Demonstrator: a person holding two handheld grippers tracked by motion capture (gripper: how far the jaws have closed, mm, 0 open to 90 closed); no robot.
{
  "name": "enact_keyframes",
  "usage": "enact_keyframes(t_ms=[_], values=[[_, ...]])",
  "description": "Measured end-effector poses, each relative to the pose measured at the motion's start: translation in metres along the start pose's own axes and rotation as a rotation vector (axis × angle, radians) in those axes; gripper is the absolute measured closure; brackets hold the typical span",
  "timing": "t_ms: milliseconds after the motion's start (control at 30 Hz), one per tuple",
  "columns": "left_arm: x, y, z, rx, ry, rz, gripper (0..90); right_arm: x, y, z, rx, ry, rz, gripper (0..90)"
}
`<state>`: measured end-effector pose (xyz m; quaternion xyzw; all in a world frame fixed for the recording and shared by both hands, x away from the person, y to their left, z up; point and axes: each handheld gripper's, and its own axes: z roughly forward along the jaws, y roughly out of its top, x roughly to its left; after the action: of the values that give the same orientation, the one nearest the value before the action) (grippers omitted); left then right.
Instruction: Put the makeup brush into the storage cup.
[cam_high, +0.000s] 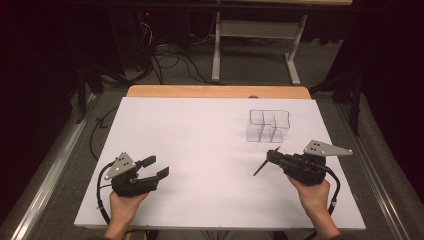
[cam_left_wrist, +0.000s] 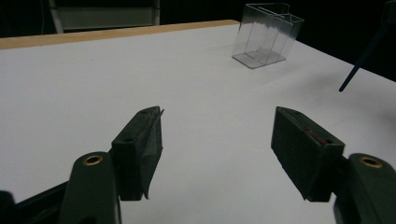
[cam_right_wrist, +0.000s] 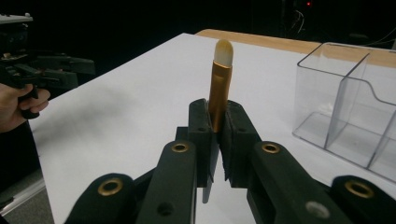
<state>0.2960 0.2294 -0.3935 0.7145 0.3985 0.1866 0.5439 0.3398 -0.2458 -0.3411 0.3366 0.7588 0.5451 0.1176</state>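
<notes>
**Right gripper view: a brush pinched near one end, with a narrow clear target ahead**

Right gripper view shows the right gripper (cam_right_wrist: 215, 140) with its black jaws clamped together on a slim makeup brush with a gold ferrule and pale rounded tip (cam_right_wrist: 219, 79), which stands up out of the pads while its dark handle hangs below them. The clear plastic compartmented organiser (cam_high: 268, 126) sits just beyond that gripper on the white table sheet (cam_high: 200, 150), apart from the brush.

The grip looks to fall near the ferrule, so the long handle could swing or pivot between the pads if the hand tilts quickly. The organiser is light and unanchored; a handle tip catching a wall or divider would probably shove or tip it rather than slide inside. Its transparent walls also make the compartment edges hard to judge.

Well away from the organiser, near the table's front edge, the left gripper (cam_high: 152, 167) has its jaws spread apart with nothing between them, so nothing steadies the organiser.
</notes>
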Motion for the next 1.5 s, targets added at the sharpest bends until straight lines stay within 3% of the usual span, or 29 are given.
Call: enact_keyframes(t_ms=[700,1500], values=[[0.000,0.000,0.005,0.012,-0.001,0.008,33.8,-0.018,0.022,-0.006,0.008,-0.083,-0.023,85.4],[-0.002,0.000,0.007,0.018,-0.002,0.017,33.6,-0.044,0.038,-0.008,0.018,-0.193,0.004,85.4]])
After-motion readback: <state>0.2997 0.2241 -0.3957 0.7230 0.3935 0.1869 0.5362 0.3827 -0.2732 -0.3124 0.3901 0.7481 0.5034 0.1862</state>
